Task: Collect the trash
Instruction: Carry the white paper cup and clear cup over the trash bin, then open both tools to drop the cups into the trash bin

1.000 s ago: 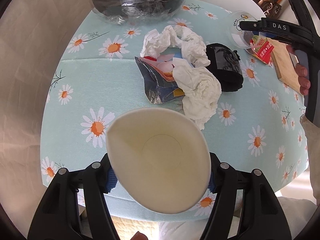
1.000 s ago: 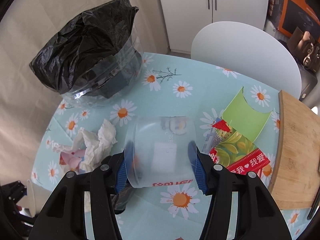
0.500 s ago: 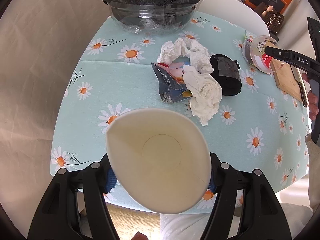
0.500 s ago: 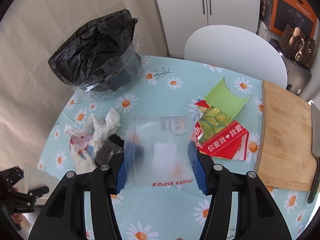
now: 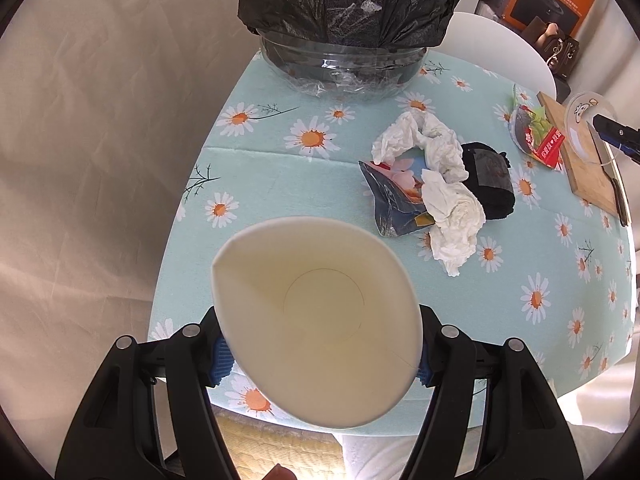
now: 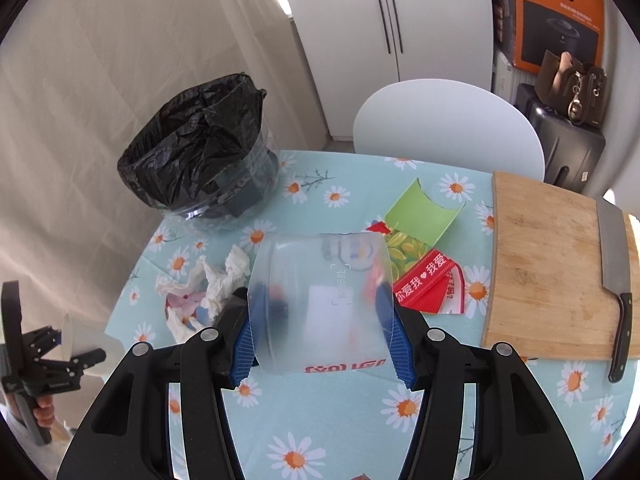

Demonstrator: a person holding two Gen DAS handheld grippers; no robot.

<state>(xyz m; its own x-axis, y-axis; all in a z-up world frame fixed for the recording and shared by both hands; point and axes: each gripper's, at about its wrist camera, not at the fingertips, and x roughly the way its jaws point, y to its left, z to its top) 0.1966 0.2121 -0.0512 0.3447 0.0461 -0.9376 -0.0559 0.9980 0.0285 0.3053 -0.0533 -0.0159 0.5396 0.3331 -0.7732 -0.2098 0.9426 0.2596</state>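
Note:
My left gripper (image 5: 320, 356) is shut on a white paper cup (image 5: 316, 320), squeezed oval, held above the table's near edge. My right gripper (image 6: 324, 340) is shut on a clear plastic cup (image 6: 320, 300), held above the table. The bin with a black bag (image 5: 348, 24) stands at the table's far side; it also shows in the right wrist view (image 6: 200, 152). Crumpled white tissues (image 5: 448, 184), a foil wrapper (image 5: 388, 204) and a black bundle (image 5: 492, 180) lie mid-table. A red and green packet (image 6: 424, 264) lies by the board.
A wooden cutting board (image 6: 552, 264) with a cleaver (image 6: 616, 272) lies at the table's right. A white chair (image 6: 448, 128) stands behind the table. A curtain hangs to the left. The floral tablecloth (image 5: 288, 184) covers the round table.
Both grippers have risen and pulled back from the table with their cups still held. The bin and more of the table have come into view.

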